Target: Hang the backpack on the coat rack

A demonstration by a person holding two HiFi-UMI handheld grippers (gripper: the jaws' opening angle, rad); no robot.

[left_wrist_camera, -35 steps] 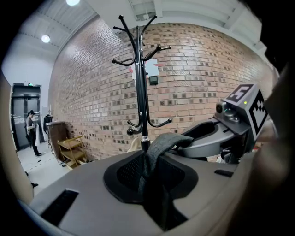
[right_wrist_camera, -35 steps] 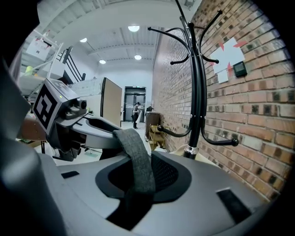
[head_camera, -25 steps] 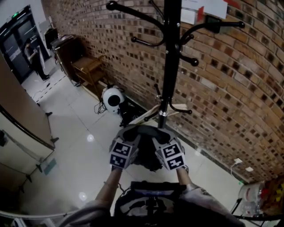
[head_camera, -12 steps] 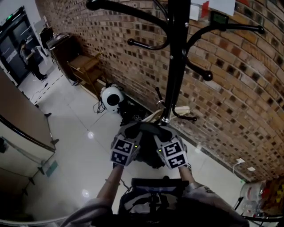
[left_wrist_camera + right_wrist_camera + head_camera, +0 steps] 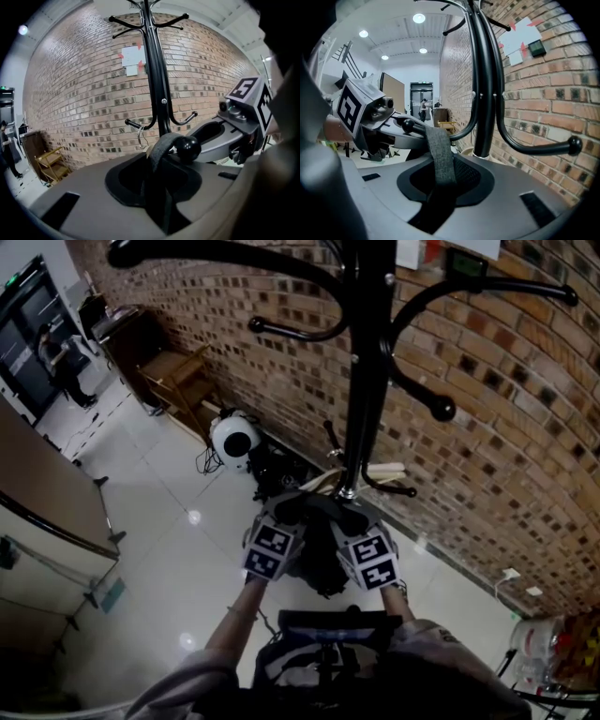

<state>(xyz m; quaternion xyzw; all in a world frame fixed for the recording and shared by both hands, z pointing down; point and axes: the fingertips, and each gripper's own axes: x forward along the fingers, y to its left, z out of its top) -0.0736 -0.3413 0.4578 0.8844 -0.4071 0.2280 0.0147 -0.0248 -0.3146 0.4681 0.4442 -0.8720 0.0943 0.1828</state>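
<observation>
Strap (image 5: 159,152) clamped in left tongs (image 5: 161,192), right tongs (image 5: 438,192) — looped over hook (image 5: 415,128).

Glossy metal coat rack (image 5: 367,381); woven cloth strap (image 5: 440,154); rough brick wall (image 5: 525,446).

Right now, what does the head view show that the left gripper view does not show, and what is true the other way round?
Only the head view: the person's forearms, and the left gripper seen from outside with its marker cube.
Only the left gripper view: the ceiling light, and a close look at the strap rising from between that gripper's jaws beside a hook's ball tip.
Both: the coat rack, the brick wall, the wooden chair and the right gripper.
</observation>
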